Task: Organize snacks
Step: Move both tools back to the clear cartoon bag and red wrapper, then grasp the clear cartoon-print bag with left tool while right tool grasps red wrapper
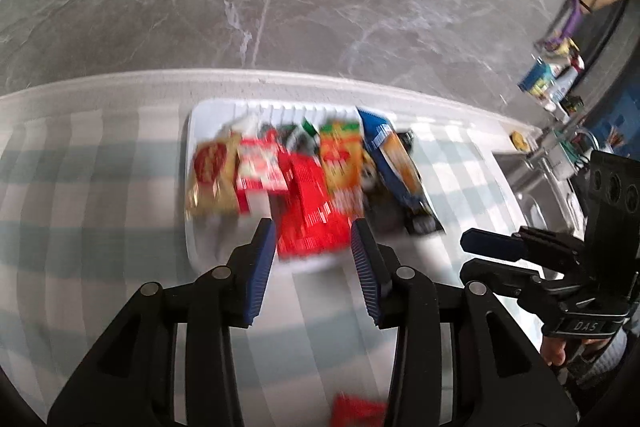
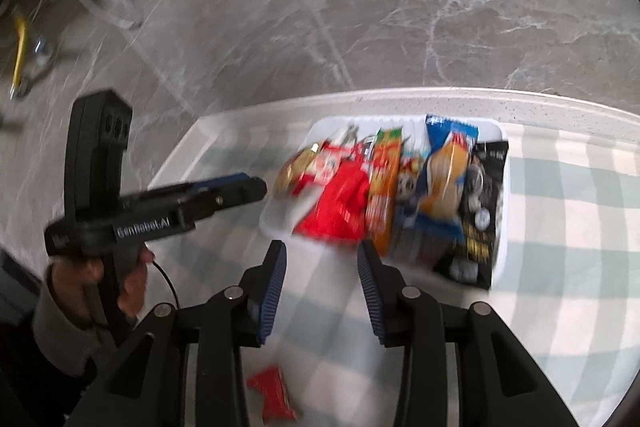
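Note:
A white tray [image 1: 212,115] on the checked tablecloth holds several snack packets side by side: a gold and red one [image 1: 212,179], red ones [image 1: 308,203], an orange one [image 1: 340,159], a blue one [image 1: 396,163] and a black one [image 2: 480,211]. The tray also shows in the right wrist view [image 2: 276,219]. My left gripper [image 1: 314,235] is open and empty, above the tray's near edge. My right gripper [image 2: 322,255] is open and empty, just short of the tray. A loose red packet [image 2: 272,393] lies on the cloth below it, and also shows in the left wrist view [image 1: 356,411].
The table's far edge [image 1: 280,77] runs just behind the tray, with grey marble floor beyond. A shelf with small items [image 1: 552,75] stands to the right. The right gripper shows in the left wrist view [image 1: 468,255], the left one in the right wrist view [image 2: 260,183].

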